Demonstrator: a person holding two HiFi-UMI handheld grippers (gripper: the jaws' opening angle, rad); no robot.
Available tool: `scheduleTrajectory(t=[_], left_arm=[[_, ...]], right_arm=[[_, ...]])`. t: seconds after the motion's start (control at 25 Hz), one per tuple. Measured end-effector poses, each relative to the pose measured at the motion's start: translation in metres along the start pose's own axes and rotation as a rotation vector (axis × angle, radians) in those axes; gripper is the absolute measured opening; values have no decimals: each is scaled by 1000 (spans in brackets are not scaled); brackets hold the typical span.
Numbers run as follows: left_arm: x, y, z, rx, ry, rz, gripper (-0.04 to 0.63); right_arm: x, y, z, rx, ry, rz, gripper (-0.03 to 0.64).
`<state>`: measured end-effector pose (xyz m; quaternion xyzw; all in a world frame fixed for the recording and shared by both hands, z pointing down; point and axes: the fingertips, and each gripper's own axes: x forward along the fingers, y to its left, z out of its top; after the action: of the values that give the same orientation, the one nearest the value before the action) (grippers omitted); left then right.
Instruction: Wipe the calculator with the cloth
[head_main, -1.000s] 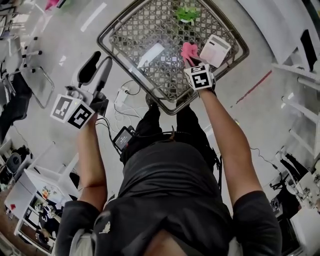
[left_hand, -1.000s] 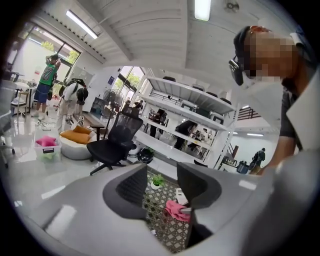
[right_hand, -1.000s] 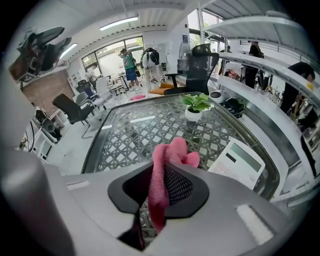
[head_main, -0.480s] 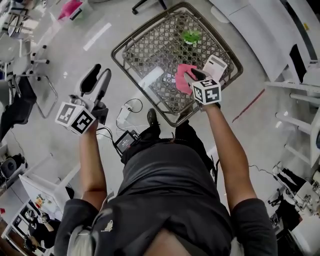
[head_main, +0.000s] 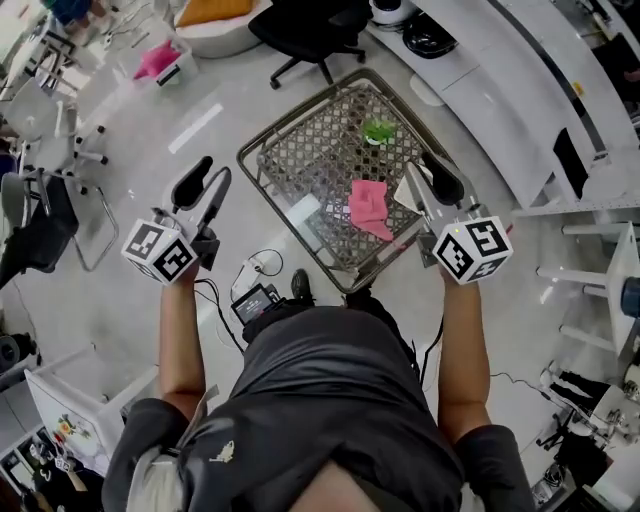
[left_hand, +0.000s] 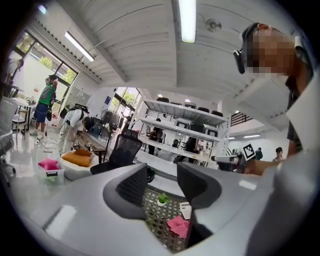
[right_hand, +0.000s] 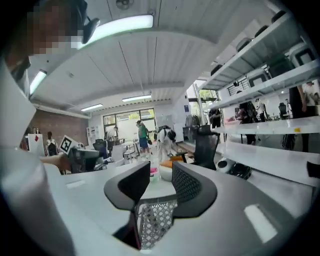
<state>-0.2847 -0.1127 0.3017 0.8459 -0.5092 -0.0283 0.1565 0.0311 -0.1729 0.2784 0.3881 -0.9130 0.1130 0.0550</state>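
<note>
The pink cloth (head_main: 368, 208) lies crumpled on the mesh tabletop (head_main: 300, 150), free of both grippers. Just right of it lies the white calculator (head_main: 409, 192), largely hidden behind my right gripper (head_main: 435, 180). That gripper hangs high above the table's right edge, open and empty. My left gripper (head_main: 200, 185) is open and empty too, raised over the floor left of the table. In the left gripper view the cloth (left_hand: 178, 226) and calculator (left_hand: 185, 210) show low between the left gripper (left_hand: 162, 185) jaws. The right gripper view has its gripper (right_hand: 161, 182) above the table's mesh edge (right_hand: 155, 217).
A small green plant (head_main: 378, 130) stands at the table's far side. A black office chair (head_main: 310, 30) and a white counter (head_main: 500, 70) lie beyond it. Cables and a small device (head_main: 255, 295) sit on the floor by the person's feet. Chairs stand at the left.
The right gripper let go of the pink cloth, opened and rose well clear of the table; the cloth stayed lying there. The left gripper rose a little.
</note>
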Motion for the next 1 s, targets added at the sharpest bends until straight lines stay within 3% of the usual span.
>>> scheduleTrajectory(t=[0.16,0.32,1.0], left_arm=[[-3,-3,13,14,-19,-28,221],[-6,-3,23,30,-35,-49,221],[-19,3,31,38,-33,-75,221]], right_arm=[[-36,17,68,-16,-138,-37,118],[-63,19,103,-22,-207,-124,117],[-96,23,116,-24,-241,-223,117]])
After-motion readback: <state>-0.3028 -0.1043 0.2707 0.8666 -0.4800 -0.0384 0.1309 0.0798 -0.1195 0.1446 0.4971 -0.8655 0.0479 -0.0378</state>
